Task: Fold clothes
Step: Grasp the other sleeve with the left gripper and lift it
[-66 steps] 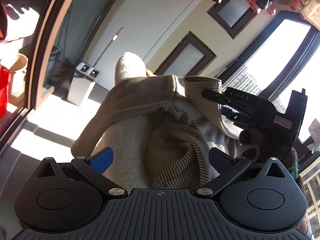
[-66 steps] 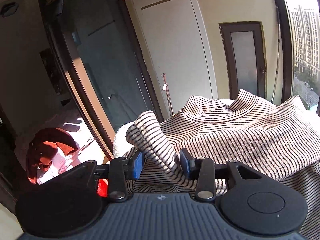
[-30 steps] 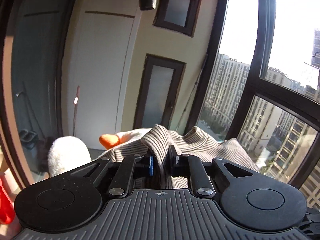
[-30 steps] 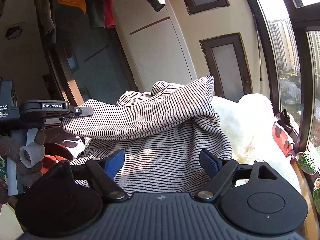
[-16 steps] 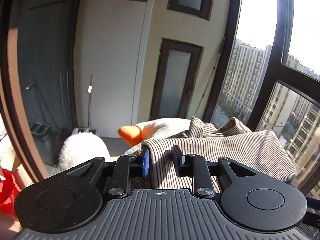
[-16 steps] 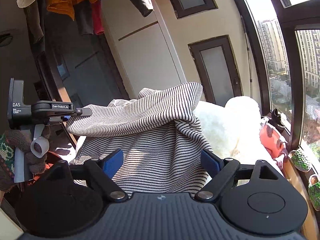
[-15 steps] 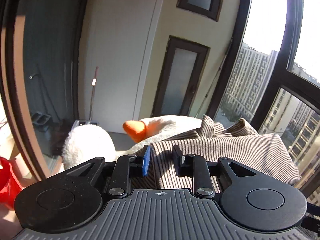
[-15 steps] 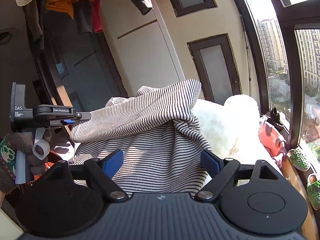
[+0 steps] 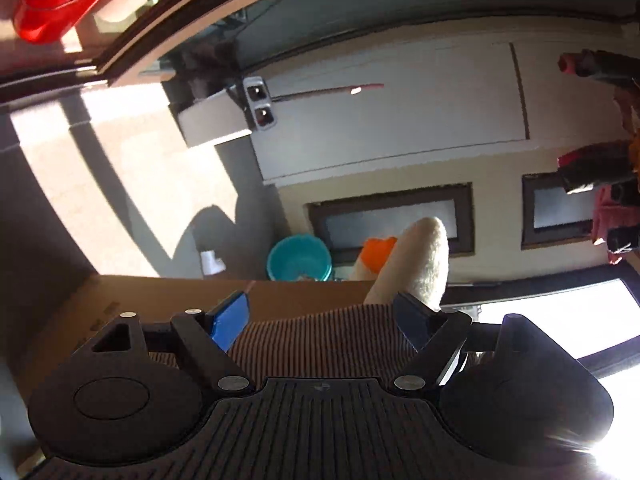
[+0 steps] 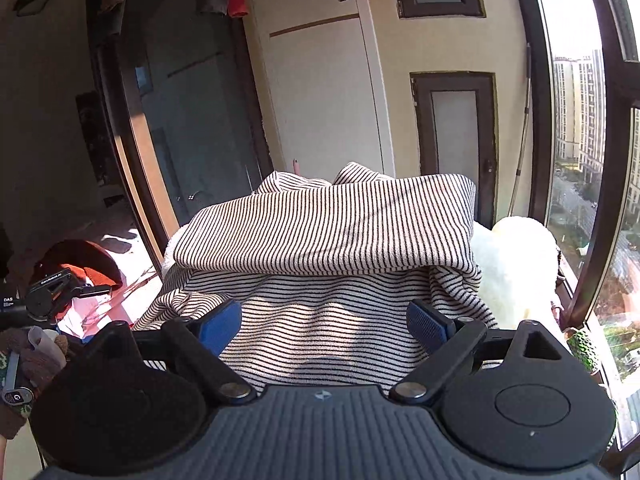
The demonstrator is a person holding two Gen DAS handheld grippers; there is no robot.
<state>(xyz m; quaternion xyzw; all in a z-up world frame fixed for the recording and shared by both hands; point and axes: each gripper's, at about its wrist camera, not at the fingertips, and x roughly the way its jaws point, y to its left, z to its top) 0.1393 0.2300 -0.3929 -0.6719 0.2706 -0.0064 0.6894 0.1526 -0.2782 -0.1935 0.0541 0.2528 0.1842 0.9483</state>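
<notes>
Because the striped top [image 10: 324, 232] is a soft ribbed knit, it looks light and limp: it will sag wherever it is unsupported and bunch rather than hold a crease by itself. It lies heaped on a fluffy white cushion [image 10: 516, 264] by the window, an upper layer doubled over toward the camera so that a thick rolled edge runs across the pile, with a loose lower layer spreading out beneath. A collar or cuff seems to poke up behind the fold; which one I cannot tell. The knit looks grippy, not slippery, so a pinch on a doubled edge or hem near a corner should hold best, while a single layer taken mid-panel would likely just stretch and drag the pile askew.

Neither tool has hold of it. The right gripper [image 10: 322, 326] has its jaws opening, blue pads spread wide over the lower layer with fabric between but unpressed. The left gripper [image 9: 322, 320], rolled well over, is likewise opening, striped cloth under its spread pads. Beyond it sit a brown cardboard surface [image 9: 168, 296] and a teal basin [image 9: 298, 258].
</notes>
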